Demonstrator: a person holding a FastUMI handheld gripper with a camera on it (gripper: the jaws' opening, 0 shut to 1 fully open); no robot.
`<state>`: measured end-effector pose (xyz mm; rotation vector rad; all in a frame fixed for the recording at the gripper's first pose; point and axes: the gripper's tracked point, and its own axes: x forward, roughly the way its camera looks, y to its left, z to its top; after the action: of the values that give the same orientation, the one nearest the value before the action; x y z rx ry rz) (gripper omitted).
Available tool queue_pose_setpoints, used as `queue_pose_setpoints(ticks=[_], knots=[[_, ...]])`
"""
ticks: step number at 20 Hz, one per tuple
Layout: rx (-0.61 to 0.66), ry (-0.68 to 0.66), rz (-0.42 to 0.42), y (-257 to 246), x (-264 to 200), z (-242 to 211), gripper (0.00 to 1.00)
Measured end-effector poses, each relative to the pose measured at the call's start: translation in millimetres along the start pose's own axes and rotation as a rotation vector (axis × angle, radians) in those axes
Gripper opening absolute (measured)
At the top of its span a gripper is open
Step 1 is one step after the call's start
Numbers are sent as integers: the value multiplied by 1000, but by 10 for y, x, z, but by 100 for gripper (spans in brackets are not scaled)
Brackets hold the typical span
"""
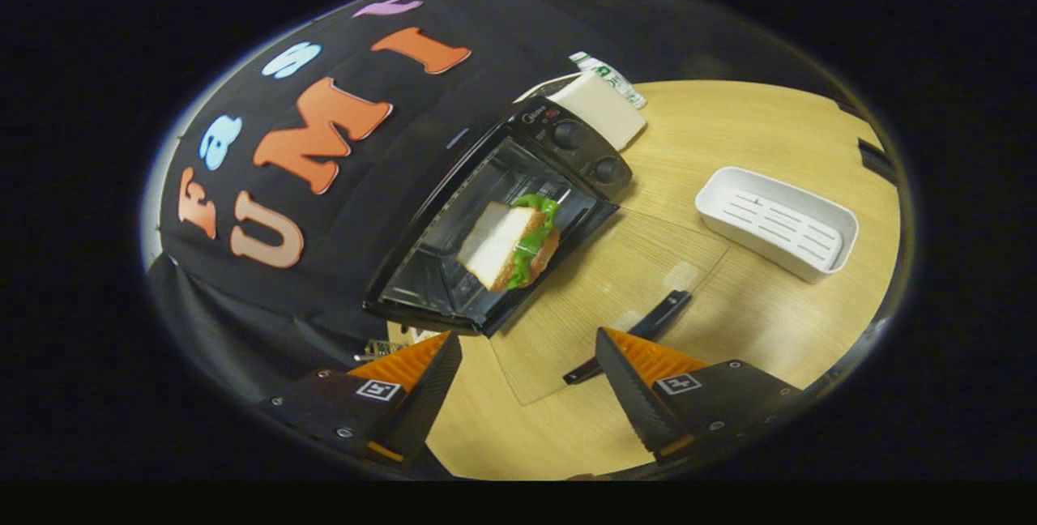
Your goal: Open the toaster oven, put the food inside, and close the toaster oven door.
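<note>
Two fingers of your gripper [528, 371] stand spread wide apart with nothing between them, only bare wooden table [778, 120] showing in the gap. Beyond them, the toaster oven [518, 209] sits against the booth's black cloth wall, and you see it tilted in this view. Its glass door [616, 298] is folded down flat onto the table toward you, and the dark door handle [628, 336] lies just ahead of your fingers, nearer the right one. The sandwich [512, 243], white bread with green lettuce and a browned filling, rests at the mouth of the oven, well beyond your fingertips and touched by neither. Two round knobs [587, 151] sit on the oven's control panel past the sandwich. A cream-coloured box [603, 108] stands just behind that panel, with a bottle [609, 75] beyond it. A white plastic tray [778, 221] sits empty on the table, well apart from the oven.
</note>
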<state>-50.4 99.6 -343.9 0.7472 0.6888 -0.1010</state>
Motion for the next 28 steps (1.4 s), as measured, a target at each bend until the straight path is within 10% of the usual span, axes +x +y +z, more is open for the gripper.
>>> queue_pose_setpoints(ticks=[11,28], knots=[[-729,104,-268,-865,93,-460,99],[-695,38,-193,-383,258,2,100]])
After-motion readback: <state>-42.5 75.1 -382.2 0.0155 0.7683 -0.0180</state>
